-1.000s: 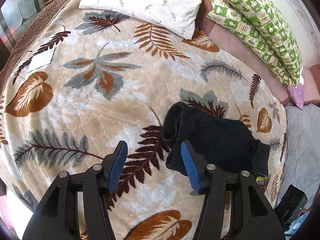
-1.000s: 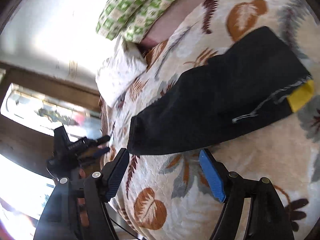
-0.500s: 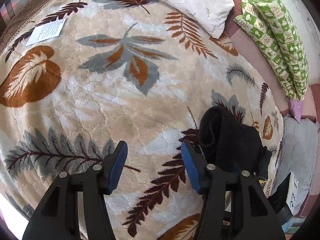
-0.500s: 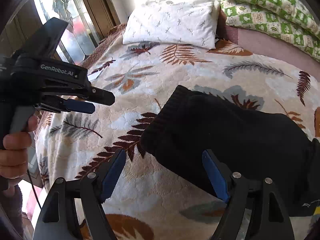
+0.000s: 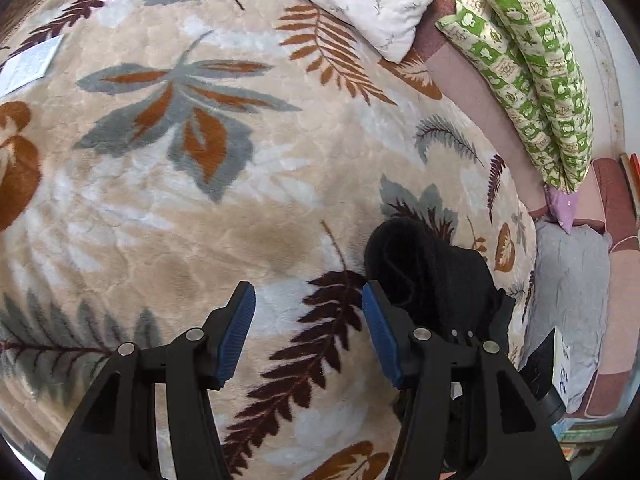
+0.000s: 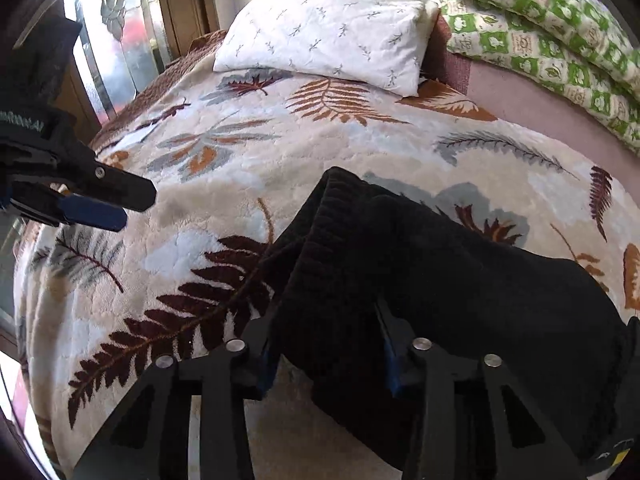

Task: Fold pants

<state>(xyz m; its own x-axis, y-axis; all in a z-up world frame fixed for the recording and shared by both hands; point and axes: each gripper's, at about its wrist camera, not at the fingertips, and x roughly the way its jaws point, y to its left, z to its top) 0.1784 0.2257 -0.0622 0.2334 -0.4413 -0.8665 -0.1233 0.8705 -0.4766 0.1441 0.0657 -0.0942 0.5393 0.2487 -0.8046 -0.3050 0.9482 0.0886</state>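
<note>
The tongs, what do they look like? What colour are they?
Both tongs, left and right, are black plastic with two long fingers, blue ribbed pads inside, and shiny silver bolts. The left tongs have white lettering on the side, too blurred to read.

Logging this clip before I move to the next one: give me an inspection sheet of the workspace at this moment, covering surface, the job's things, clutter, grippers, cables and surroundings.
Surface: bed covered by a beige leaf-print blanket.
Job's things: black pants bunched on the blanket, ribbed edge toward the camera in the right wrist view.
Clutter: white printed paper lying near the blanket's far left edge.
Grippers: left gripper open over bare blanket, beside the pants; right gripper has pants fabric between its fingers, closure unclear.
Cables: nothing seen.
Surroundings: white pillow and green patterned pillows at the head of the bed; window beyond the left side.
</note>
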